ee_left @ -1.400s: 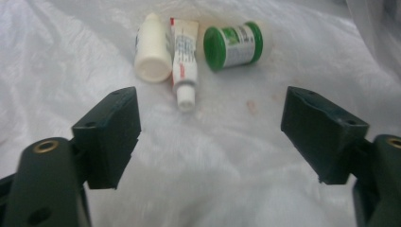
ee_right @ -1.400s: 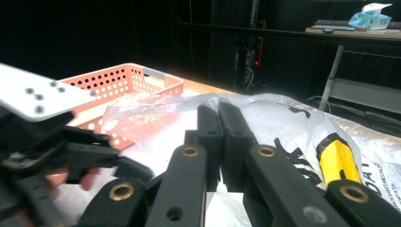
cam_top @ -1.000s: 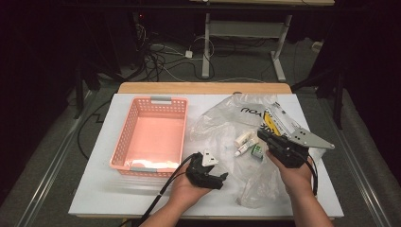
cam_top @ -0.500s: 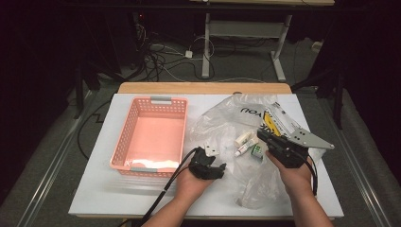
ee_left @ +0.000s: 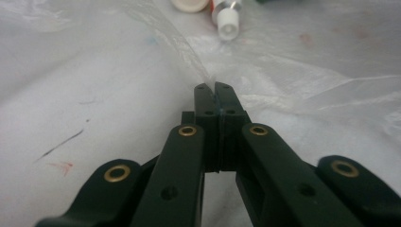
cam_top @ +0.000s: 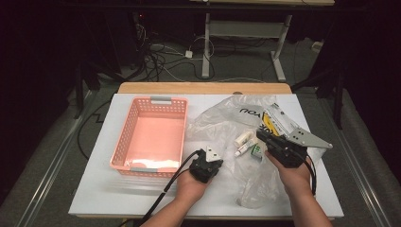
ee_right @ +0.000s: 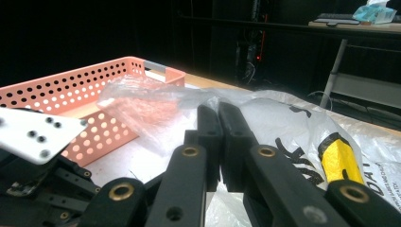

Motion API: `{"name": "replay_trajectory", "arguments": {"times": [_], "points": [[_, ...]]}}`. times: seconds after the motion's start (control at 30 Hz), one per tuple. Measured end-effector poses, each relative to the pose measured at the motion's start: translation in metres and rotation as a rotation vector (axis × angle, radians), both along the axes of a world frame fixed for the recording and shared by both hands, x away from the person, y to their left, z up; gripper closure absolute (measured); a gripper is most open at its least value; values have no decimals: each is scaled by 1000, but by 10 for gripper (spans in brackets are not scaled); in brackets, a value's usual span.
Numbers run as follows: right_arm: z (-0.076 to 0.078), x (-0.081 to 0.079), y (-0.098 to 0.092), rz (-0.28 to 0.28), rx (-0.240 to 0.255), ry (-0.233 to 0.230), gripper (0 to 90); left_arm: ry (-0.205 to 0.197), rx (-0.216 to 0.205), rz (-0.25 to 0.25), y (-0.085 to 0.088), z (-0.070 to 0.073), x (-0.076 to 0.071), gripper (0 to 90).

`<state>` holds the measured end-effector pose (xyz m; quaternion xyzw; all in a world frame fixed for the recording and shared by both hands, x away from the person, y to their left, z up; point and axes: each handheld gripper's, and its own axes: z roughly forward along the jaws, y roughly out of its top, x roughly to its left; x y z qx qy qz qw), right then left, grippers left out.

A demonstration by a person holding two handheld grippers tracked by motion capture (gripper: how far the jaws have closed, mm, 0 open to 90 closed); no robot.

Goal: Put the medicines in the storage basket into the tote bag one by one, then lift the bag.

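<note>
Plastic bag (cam_top: 241, 142): crumpled clear film spread over the right half of the bench, printed letters facing up toward the far edge, and both grippers are on it right now.
Left gripper (ee_left: 212, 90): its jaws have just been closing and now pinch a thin fold of the bag's film near the front edge, clenched tight on almost nothing but a ridge of plastic.
Right gripper (cam_top: 263, 136): jaws pressed together too; in the right gripper view film lies under and around them, but whether any is actually caught I cannot tell.
Loose bits: a small white bottle (cam_top: 244, 139), a tube (cam_top: 243, 149) and a little box (cam_top: 257, 150) lie on the film between the two grippers.
Basket (cam_top: 124, 146): pink, empty, on the left half of the bench, just beside the bag.
Risk, slip: that pinched fold is slim and slick, so a quick pull could slide it straight out of the left jaws.
Risk, tear: pulling both ways at once could stretch or rip the film.
Risk, scatter: lift the bag and those small items may roll toward the front edge and off.
</note>
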<state>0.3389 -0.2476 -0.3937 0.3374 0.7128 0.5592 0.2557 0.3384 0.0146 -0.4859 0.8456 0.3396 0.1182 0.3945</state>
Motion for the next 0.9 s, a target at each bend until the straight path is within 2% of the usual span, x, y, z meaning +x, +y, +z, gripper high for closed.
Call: {"name": "replay_trajectory", "arguments": {"times": [0.23,0.4,0.47,0.73,0.9], "points": [[0,1,-1,-2,-5,-8,900,-47,-84,0,9,3,-5,884],[0,0,-3,-6,-12,-16,900,-84,-108,2,11,9,-8,885],[0,-1,-4,-9,-7,-18,900,-101,-128,4,12,16,-10,884],[6,-1,-8,-26,10,-32,900,-224,-174,2,13,52,-14,885],[12,1,-7,-33,11,-52,900,-284,-172,3,16,74,-11,884]]}}
